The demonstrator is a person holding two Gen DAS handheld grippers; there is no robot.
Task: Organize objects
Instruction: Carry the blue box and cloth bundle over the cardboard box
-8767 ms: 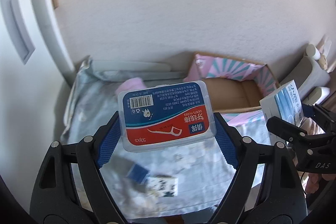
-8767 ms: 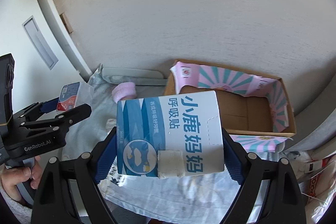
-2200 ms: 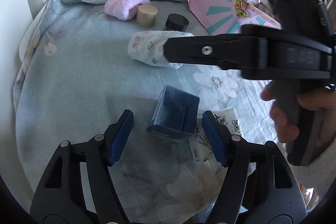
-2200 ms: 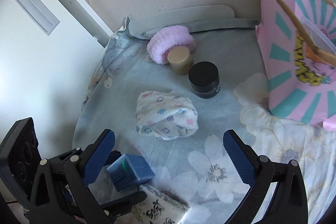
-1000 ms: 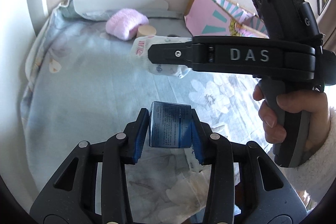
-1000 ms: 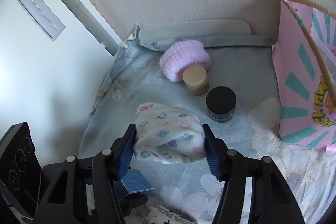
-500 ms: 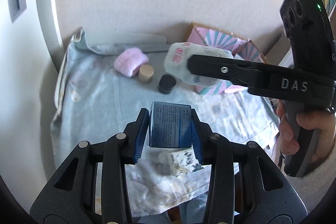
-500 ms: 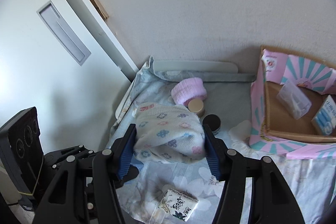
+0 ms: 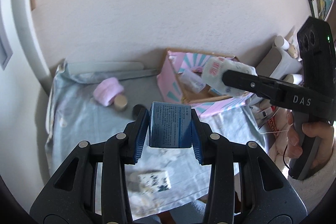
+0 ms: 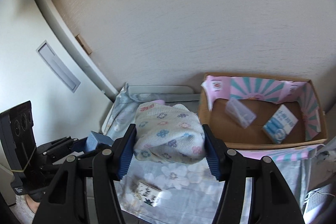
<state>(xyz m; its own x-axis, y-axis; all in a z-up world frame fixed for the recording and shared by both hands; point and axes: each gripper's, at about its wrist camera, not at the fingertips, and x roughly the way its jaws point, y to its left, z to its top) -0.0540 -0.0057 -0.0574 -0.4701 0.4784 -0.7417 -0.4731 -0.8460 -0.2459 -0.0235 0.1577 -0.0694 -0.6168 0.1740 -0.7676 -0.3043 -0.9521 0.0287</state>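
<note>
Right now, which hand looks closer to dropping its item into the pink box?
Probably the right. The right gripper holds the flowered cloth bundle before the cardboard box, while the left gripper grips the blue box farther back, over the bedsheet.

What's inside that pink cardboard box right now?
In the pink cardboard box lie a clear plastic case and a white-and-blue carton. The near wall hides the front strip of its floor, so anything there cannot be seen.

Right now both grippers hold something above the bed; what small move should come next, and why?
Probably carry the right gripper a little further right, over the cardboard box. Its fingers clamp the floral cloth bundle, which hangs beside the box's left wall. Two packages already lie inside the box, with bare floor between them.
</note>
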